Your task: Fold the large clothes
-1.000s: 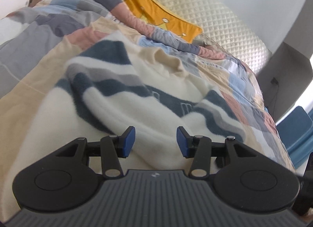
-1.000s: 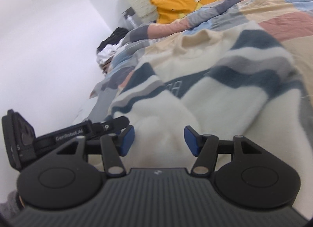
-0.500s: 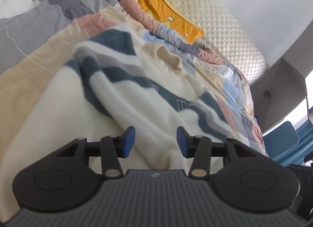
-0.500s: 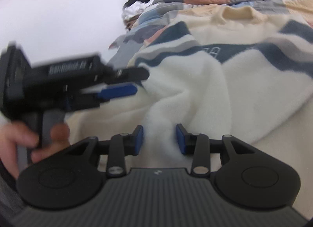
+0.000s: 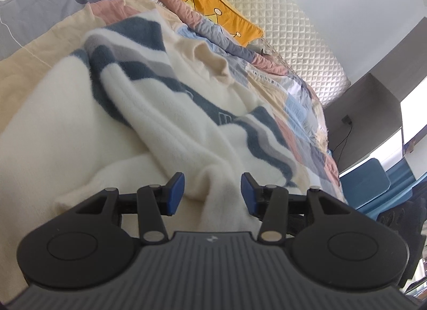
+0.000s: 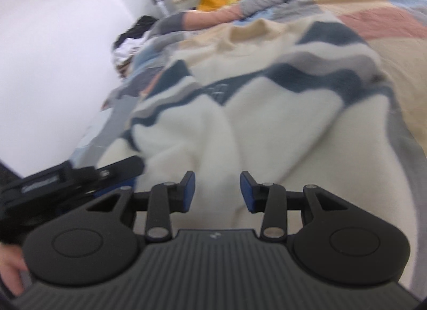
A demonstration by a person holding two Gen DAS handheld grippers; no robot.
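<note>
Two tools hover low over a fleecy cream sweater (image 5: 170,112) that lies spread on the bed, on top of a patchwork quilt (image 5: 48,14) of grey, pink, beige and blue panels. You hold the left tool (image 5: 212,195) with its blue pads apart and nothing between them but a raised fold of the sweater's white sleeve, which the pads do not touch. Your right tool (image 6: 217,192) is likewise spread wide, gripping nothing, its pads poised above the soft white lower body of the sweater (image 6: 280,123). Seen from the right wrist, the left tool (image 6: 69,176) juts in from the lower left, just beside the sweater's edge, with your hand (image 6: 10,267) partly visible under it.

Wavy navy and grey bands cross the sweater's chest, and its beige ribbed collar (image 5: 210,62) points toward the head of the bed. Thick, rumpled folds run down its middle. Beyond the collar a yellow cushion (image 5: 216,8) leans against a quilted, diamond-stitched cream headboard (image 5: 293,30). A pile of dark and white clothes (image 6: 130,40) sits by the wall; that view is blurred.
</note>
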